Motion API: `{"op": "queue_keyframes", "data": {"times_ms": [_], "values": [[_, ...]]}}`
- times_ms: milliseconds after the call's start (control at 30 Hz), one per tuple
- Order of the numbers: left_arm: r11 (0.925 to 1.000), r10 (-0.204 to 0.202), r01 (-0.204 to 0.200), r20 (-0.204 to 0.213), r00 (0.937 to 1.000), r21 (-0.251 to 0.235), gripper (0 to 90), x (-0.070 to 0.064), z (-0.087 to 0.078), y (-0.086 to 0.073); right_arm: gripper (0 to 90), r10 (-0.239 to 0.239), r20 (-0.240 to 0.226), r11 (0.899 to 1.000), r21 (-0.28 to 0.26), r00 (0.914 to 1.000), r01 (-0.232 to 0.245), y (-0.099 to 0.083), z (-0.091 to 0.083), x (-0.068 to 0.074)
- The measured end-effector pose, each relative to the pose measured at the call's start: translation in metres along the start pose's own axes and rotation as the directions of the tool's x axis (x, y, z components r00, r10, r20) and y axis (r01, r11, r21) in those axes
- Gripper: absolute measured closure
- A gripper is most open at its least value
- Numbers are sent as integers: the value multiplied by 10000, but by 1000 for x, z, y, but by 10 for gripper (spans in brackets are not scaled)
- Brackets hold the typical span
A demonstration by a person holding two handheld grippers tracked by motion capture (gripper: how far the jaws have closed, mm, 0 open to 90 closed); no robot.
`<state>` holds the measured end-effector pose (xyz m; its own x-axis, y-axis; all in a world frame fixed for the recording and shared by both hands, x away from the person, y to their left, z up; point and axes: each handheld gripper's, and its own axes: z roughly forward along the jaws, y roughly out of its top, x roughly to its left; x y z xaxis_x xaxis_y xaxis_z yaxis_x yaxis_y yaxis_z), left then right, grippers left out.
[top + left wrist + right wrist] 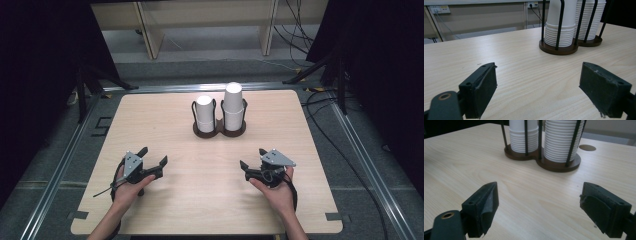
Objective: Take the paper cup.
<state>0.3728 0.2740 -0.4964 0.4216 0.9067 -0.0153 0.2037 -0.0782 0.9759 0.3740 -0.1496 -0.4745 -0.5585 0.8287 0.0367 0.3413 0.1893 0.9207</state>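
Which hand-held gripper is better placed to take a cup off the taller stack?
Right, probably. The taller stack stands on the right of the holder, nearer the right hand-held gripper. The left hand-held gripper would have to reach past the shorter stack. Both are open.

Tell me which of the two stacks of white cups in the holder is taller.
The right stack of cups, on the side of the right claw; its top rises clearly above the left stack of cups.

Light wooden table (150, 125) on a grey floor (210, 65); beyond it a pale bench (200, 15), trailing black cables (300, 30), dark curtains (45, 60) at both sides, wall sockets (439, 9).
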Motion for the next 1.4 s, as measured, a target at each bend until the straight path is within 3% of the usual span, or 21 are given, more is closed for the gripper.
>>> {"op": "queue_keyframes", "data": {"times_ms": [167,200,233,367,400,667,867,1033,1233,1400], "values": [[9999,-52,52,-34,10000,-101,132,1,8,1,170,-182,-429,9998,-79,9989,179,10,4,2],[10000,-4,3,-65,10000,-93,132,0,10,2,174,68,-573,9999,-107,9983,-75,12,6,4],[9999,22,-21,27,10000,-155,132,0,12,2,173,-139,-583,9997,-221,9982,126,14,8,3],[9993,347,-344,228,9991,-131,130,-3,23,8,180,-166,-873,9990,-423,9960,130,27,18,10],[9992,368,-364,320,9988,-135,129,-3,27,11,180,-384,-746,9987,-349,9965,358,31,19,11],[9990,446,-439,723,9964,-107,130,-9,61,26,205,-346,-906,9970,-718,9953,282,63,42,18],[9966,803,-815,995,9918,86,136,-18,86,34,250,-491,-692,9929,-1120,9964,412,88,60,24],[9942,1011,-1050,1235,9872,253,143,-26,108,39,279,-736,-831,9896,-1295,9938,625,107,81,29],[9936,932,-1007,1333,9867,506,155,-30,126,43,309,-752,-891,9895,-1299,9932,633,125,106,33],[9916,915,-1032,1416,9857,774,176,-32,146,44,324,-889,-551,9873,-1366,9945,807,135,125,35]]}}
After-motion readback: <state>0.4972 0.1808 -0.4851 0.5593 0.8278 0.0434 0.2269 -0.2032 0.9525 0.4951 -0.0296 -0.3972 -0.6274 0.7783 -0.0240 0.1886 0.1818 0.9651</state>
